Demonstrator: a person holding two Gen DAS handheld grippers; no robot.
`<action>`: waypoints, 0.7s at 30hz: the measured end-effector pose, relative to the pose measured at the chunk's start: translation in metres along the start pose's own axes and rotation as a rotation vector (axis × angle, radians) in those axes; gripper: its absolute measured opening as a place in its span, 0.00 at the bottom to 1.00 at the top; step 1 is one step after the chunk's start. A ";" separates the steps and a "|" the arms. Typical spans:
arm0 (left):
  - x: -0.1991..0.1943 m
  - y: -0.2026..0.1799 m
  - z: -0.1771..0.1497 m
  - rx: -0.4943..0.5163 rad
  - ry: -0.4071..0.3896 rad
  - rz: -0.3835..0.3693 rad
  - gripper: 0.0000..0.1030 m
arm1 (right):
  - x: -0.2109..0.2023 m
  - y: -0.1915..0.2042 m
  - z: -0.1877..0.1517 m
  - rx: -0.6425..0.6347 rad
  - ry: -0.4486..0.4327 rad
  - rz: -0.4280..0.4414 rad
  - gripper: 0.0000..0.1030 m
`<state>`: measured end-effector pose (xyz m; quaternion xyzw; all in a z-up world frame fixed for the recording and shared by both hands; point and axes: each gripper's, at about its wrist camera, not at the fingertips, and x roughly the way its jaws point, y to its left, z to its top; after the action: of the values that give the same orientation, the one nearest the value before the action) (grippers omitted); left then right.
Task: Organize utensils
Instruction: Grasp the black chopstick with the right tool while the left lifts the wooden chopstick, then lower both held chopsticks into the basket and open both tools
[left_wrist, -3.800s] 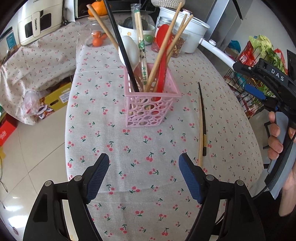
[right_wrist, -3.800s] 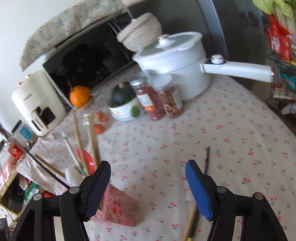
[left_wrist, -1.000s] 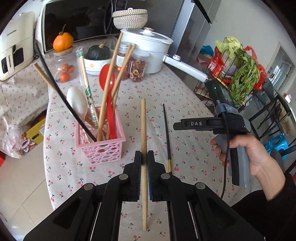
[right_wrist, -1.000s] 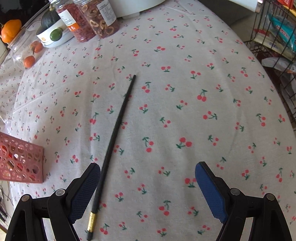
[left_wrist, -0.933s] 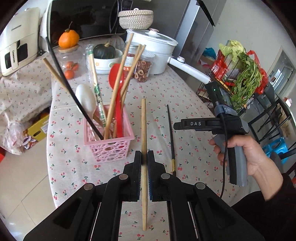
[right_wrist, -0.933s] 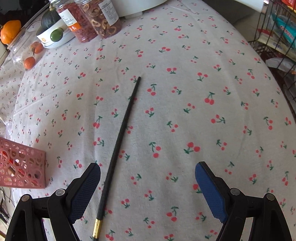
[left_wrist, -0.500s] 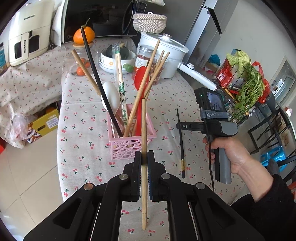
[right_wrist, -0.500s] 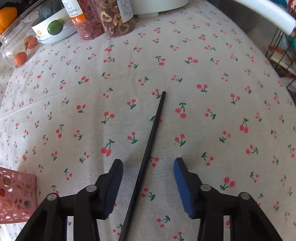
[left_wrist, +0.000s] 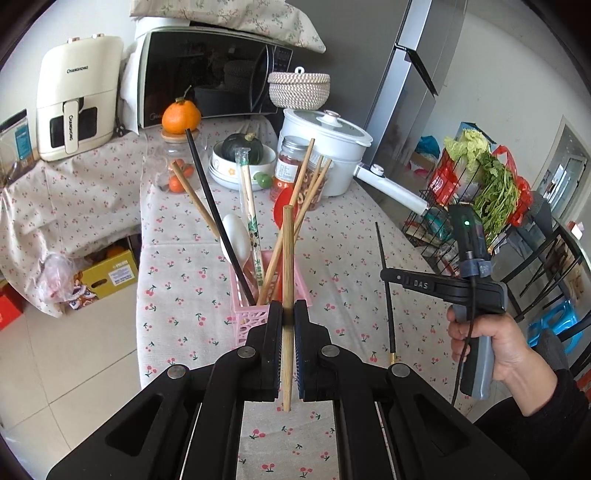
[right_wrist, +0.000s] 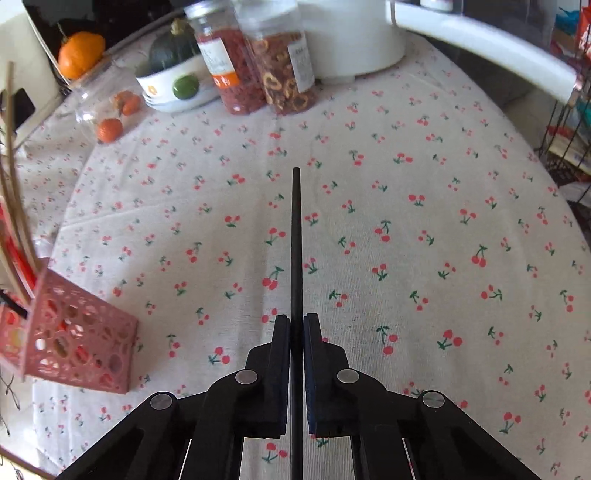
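Covering the desk (right_wrist: 424, 177), a cherry-print cloth carries a pink utensil basket (left_wrist: 255, 317) near its left edge, packed with chopsticks and spoons. Left gripper (left_wrist: 288, 325) fingers are clamped on a wooden chopstick (left_wrist: 287, 266) above the basket. Right gripper (right_wrist: 295, 332) fingers are clamped on a black chopstick (right_wrist: 295, 240), clear of the cloth.

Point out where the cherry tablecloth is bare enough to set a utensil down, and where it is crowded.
Bare cloth lies between the pink basket and the table's right edge, near side of the jars; only the black chopstick crosses it, clamped in the right gripper. Crowded: the far end, with jars, squash bowl and white pot.
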<state>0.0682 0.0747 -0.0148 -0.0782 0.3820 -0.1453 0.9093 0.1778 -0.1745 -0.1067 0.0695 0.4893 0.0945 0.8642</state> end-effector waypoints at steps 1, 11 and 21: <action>-0.003 -0.001 0.000 -0.001 -0.010 -0.002 0.06 | -0.012 0.001 -0.001 -0.003 -0.028 0.014 0.05; -0.049 -0.011 0.017 -0.015 -0.187 -0.015 0.06 | -0.117 0.016 -0.023 -0.066 -0.296 0.086 0.05; -0.085 -0.008 0.041 -0.026 -0.422 0.073 0.06 | -0.171 0.033 0.000 -0.121 -0.440 0.157 0.05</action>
<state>0.0399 0.0961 0.0728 -0.1048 0.1877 -0.0875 0.9727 0.0881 -0.1817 0.0426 0.0742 0.2755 0.1731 0.9427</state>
